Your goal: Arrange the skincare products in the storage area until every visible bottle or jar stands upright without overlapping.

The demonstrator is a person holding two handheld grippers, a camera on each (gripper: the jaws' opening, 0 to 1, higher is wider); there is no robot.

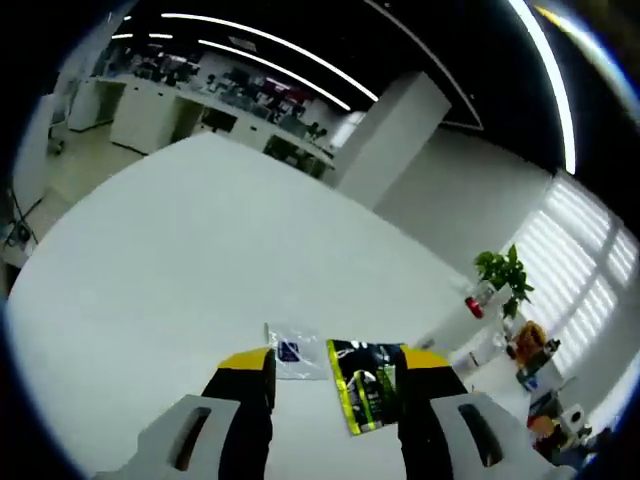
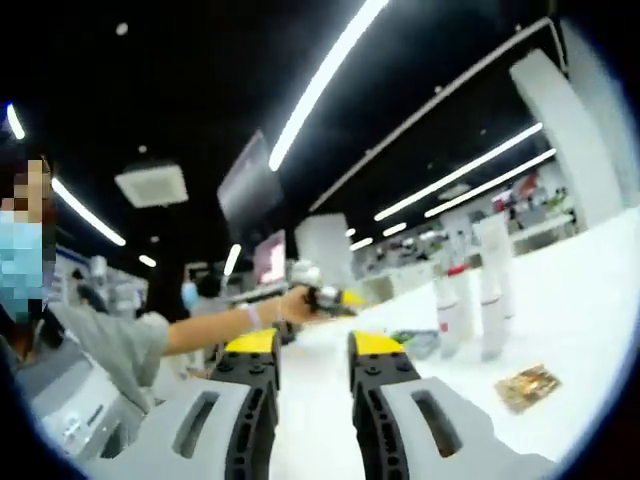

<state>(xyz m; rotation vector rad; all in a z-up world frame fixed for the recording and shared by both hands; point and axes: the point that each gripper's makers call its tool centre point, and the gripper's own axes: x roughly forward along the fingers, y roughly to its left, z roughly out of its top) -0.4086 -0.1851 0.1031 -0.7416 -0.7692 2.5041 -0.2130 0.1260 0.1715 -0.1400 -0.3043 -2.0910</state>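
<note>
Left gripper (image 1: 335, 375) open wide, empty; black-and-green packet (image 1: 362, 397) flat on table (image 1: 200, 260) between its jaws. Right gripper (image 2: 312, 358) narrowly open, empty; white tubes (image 2: 470, 290) upright well beyond it.

Matt, smooth white table (image 1: 200, 260); on it glossy black-and-green foil sachet (image 1: 362, 385), beside a clear shiny plastic packet (image 1: 292, 352); glossy white plastic tubes (image 2: 470, 285)

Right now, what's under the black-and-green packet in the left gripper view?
The black-and-green packet lies flat on the white table, beside a clear sachet. Its right edge is hidden behind the left tool; anything beneath it is covered.
</note>
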